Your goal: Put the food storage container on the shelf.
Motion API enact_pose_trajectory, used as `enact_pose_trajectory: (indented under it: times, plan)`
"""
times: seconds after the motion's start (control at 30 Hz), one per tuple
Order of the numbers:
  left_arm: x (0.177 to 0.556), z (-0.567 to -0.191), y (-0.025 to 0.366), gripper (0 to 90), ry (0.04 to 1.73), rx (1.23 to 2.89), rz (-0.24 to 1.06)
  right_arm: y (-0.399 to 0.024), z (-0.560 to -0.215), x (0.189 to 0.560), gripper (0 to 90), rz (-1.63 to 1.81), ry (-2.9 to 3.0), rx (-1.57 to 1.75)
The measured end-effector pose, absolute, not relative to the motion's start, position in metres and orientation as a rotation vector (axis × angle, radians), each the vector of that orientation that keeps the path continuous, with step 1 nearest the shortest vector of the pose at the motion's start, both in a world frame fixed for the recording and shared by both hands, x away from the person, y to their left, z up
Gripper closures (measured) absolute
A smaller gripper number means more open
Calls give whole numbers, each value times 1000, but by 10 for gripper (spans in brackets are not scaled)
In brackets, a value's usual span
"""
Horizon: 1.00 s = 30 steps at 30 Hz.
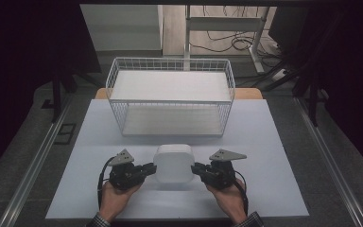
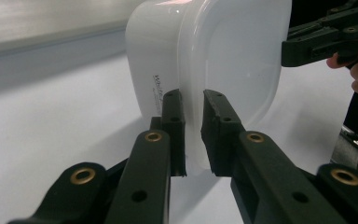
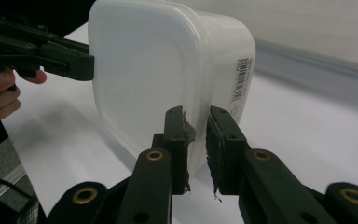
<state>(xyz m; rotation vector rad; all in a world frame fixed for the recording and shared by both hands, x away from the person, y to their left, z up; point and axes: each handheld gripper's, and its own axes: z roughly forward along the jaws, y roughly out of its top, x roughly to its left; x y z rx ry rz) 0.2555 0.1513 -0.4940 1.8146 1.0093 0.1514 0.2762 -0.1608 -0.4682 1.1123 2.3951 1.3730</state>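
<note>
Left tool (image 1: pixel 147 169) and right tool (image 1: pixel 197 170) each clamp the rim of a white container (image 1: pixel 173 163). Beyond the container stands a wire basket (image 1: pixel 170 97) on the tabletop (image 1: pixel 264 156).

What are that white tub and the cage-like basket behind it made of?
The white tub looks like smooth, slightly translucent plastic: it glows softly, with a glossy sheen and a barcode label stuck on. The basket appears to be thin metal wire with a white coating, judging by its fine open grid.

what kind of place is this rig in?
Likely a lab or test workspace: a white-covered table walled by dark curtains, loose cables on the floor behind, and a wire basket set out as a prop.
</note>
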Motion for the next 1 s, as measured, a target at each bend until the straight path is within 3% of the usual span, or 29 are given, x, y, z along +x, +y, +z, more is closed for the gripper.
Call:
enact_pose_trajectory:
  times: [1.0]
  plan:
    - [322, -464, 155, 790, 1026, 1786, 263, -152, -447, 339, 783, 1441, 2297, 1069]
